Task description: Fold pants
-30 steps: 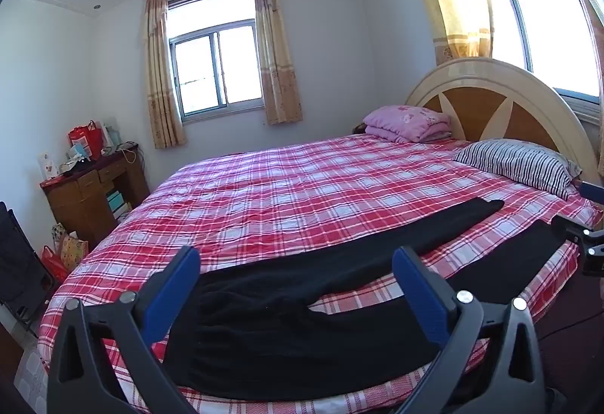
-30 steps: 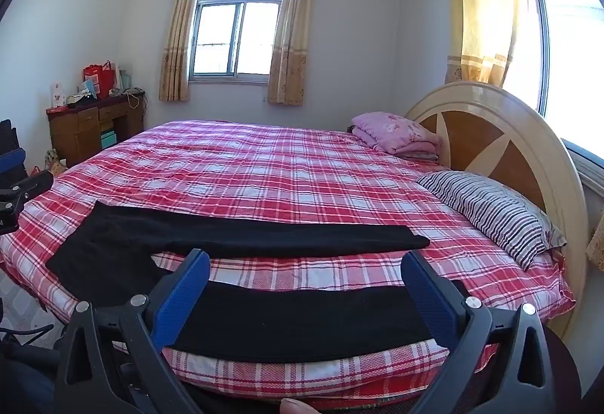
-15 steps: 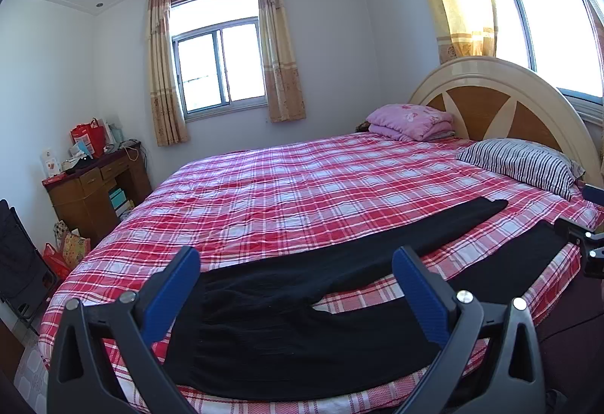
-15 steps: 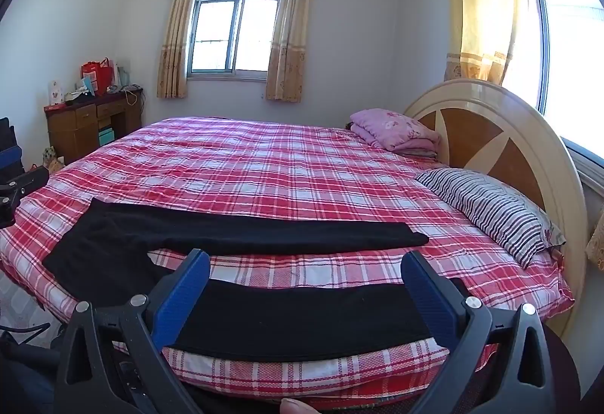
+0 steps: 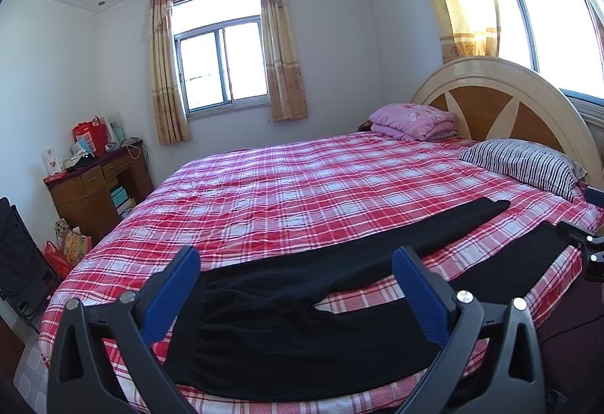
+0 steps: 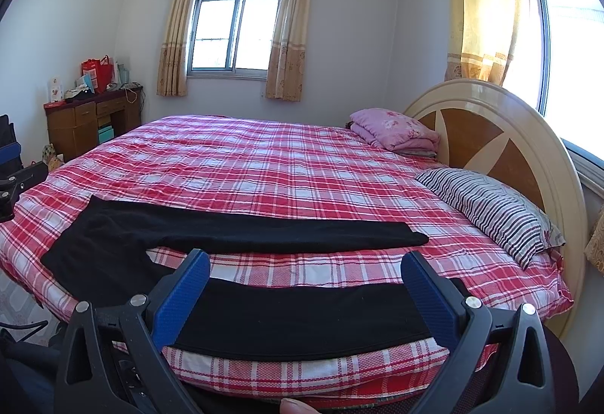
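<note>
1. Lying flat on the bed [image 5: 302, 187] are the black pants [image 5: 287, 323], close to the near edge, with nothing folded yet.
2. The waist part sits near the foot-end corner, and the two legs reach toward the end with the wooden headboard [image 5: 502, 100].
3. The legs are spread apart like a V, so a strip of the red checked cover shows between them. The near leg runs right along the near edge of the bed.
4. The left gripper [image 5: 296, 293] hangs above the waist part. Its blue jaws are wide apart and hold nothing.
5. The right gripper [image 6: 305, 295] hangs above the near leg. Its jaws are wide apart too, and empty.
6. I think each one waits over its own end so both can grab the pants together, one at the waist and one along the leg.
7. The pants are laid out smooth, which should make a neat fold easy. A good first fold would bring one leg over onto the other.
8. The cloth looks soft and floppy, so it may sag or bunch up if only one spot is pinched.
9. A striped pillow [image 6: 494, 206] and a folded pink blanket [image 6: 392, 129] sit at the headboard end, well apart from the pants, so they are not in the way.
</note>
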Tool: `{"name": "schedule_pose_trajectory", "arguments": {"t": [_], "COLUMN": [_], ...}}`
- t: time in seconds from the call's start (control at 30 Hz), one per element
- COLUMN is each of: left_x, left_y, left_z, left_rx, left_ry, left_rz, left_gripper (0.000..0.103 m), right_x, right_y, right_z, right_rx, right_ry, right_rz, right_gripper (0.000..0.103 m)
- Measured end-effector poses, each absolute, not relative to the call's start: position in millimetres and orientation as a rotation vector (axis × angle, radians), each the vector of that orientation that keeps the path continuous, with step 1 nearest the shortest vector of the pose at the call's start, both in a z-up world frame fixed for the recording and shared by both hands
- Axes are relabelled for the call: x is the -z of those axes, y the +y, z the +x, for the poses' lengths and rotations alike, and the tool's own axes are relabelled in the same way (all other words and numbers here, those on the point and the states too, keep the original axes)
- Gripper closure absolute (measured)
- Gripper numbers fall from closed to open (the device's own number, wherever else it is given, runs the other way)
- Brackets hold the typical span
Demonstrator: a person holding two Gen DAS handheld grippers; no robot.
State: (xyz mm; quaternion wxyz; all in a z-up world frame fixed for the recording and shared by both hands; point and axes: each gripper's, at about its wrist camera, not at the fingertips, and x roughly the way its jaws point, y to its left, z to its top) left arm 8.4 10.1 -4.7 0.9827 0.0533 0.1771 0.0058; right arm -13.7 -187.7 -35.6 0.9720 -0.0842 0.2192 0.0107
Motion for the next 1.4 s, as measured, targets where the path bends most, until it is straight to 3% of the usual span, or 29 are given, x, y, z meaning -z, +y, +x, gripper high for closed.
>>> {"name": "schedule_pose_trajectory", "arguments": {"t": [1.4], "left_x": [7.5], "left_y": [9.3], "left_z": [11.1], "left_rx": [-0.018], "left_ry": [0.381], "left_rz": [0.117], "left_gripper": [0.0], "right_x": [41.0], "right_y": [-191.3], "right_z": [-10.8], "right_rx": [-0.014], "right_ry": [0.454], "right_rz": [-0.179], "right_gripper": [0.001]}}
